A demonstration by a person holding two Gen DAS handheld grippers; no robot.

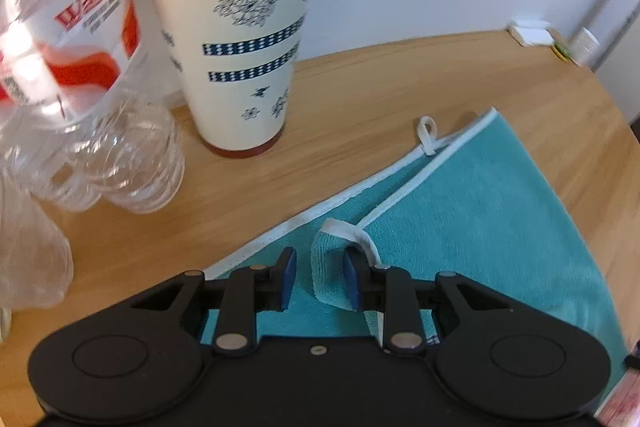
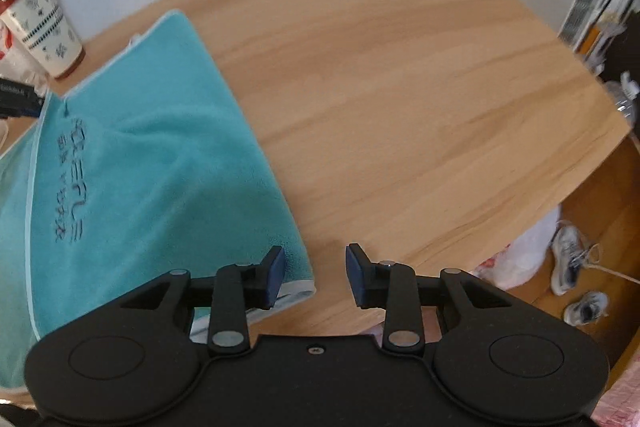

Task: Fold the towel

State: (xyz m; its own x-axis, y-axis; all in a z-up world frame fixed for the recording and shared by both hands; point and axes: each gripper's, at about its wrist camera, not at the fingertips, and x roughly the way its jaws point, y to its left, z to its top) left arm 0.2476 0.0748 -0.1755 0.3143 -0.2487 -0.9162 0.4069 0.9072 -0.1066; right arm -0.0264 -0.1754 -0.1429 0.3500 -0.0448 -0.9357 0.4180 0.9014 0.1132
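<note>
The wooden table (image 2: 400,75) carries everything here, and the teal towel (image 2: 140,155) lies on its left part, folded over once so that its white-edged borders almost meet but not exactly. Behind the towel stands a tall cream cup (image 1: 240,27) with blue flowers, and just beside it a clear plastic bottle (image 1: 72,67) (it looks empty and very light). The left gripper (image 1: 318,281) has its fingers apart, and a small raised corner of the towel stands between them, touching the right finger but not clamped. The right gripper (image 2: 316,277) is also open, with nothing between its fingers; its left finger sits over the near corner of the towel and the other one over bare wood. In my judgement the main risk is on the left side: if the fingers close too early, they can catch only the thin white border and the corner slips out when lifted. If the left gripper swings wide during the next fold, it may knock the bottle or the cup. The right gripper can also miss its corner, because it is half off the cloth, and then the fold goes crooked.
</note>
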